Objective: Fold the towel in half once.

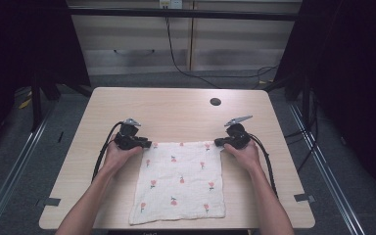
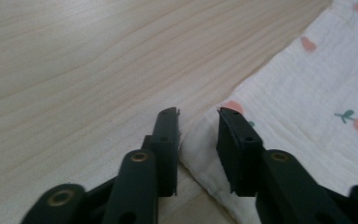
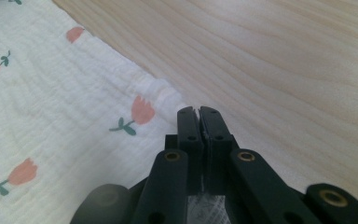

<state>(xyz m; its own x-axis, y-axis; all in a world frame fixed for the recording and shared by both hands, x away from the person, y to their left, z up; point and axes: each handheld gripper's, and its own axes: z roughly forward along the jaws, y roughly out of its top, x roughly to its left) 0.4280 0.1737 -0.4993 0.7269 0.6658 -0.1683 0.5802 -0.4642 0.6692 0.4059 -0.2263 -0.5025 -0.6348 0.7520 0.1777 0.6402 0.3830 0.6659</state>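
A white cloth (image 1: 178, 181) printed with small pink tulips lies flat on the wooden table (image 1: 176, 107), toward its near edge. My left gripper (image 1: 147, 145) is at the cloth's far left corner. In the left gripper view its jaws (image 2: 198, 112) stand apart, with the cloth's corner (image 2: 200, 140) lying in the gap and the pads not pressing on it. My right gripper (image 1: 219, 142) is at the far right corner. Its jaws (image 3: 198, 111) are shut, with white cloth (image 3: 51, 107) pinched between them low down.
A dark round hole (image 1: 215, 102) sits in the table top toward the far right. Bare wood stretches beyond the cloth to the far edge. Black cables (image 1: 176, 58) run over the floor behind the table, before pale cabinets.
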